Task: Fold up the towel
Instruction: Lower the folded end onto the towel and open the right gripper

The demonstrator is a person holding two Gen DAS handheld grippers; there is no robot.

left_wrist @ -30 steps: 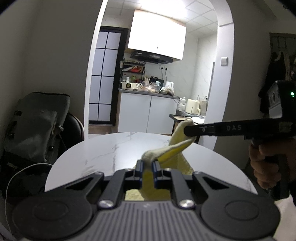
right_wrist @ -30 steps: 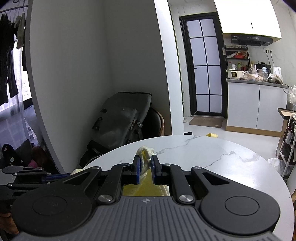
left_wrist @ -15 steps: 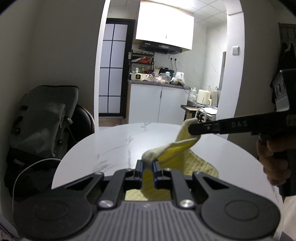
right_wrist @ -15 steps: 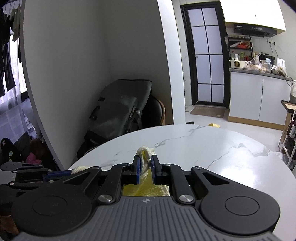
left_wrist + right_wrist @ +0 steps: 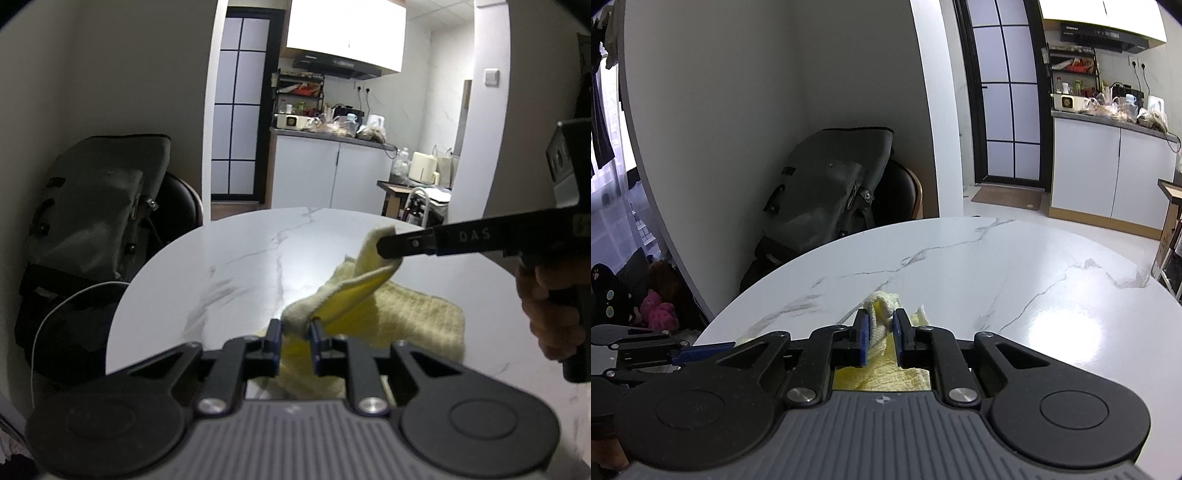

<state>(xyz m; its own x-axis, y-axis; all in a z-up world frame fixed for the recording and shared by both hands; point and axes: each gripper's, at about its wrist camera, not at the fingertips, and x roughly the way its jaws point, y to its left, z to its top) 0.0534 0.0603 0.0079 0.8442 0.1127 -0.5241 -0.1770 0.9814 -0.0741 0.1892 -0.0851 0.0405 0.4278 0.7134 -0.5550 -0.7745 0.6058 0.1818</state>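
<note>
Marble table [image 5: 236, 266]; "DAS"-marked right gripper [image 5: 386, 246] gripping towel [image 5: 413, 314]

A round white marble-look table [image 5: 1015, 280] fills the lower frame beneath an arched white wall [image 5: 775, 110]. At left, a grey bag [image 5: 831, 188] slumps on a dark chair [image 5: 905, 192]. Upper right, a black-framed glass door [image 5: 1008, 92] adjoins a kitchen of white cabinets [image 5: 1108, 173] (counter cluttered), brightly lit.
</note>
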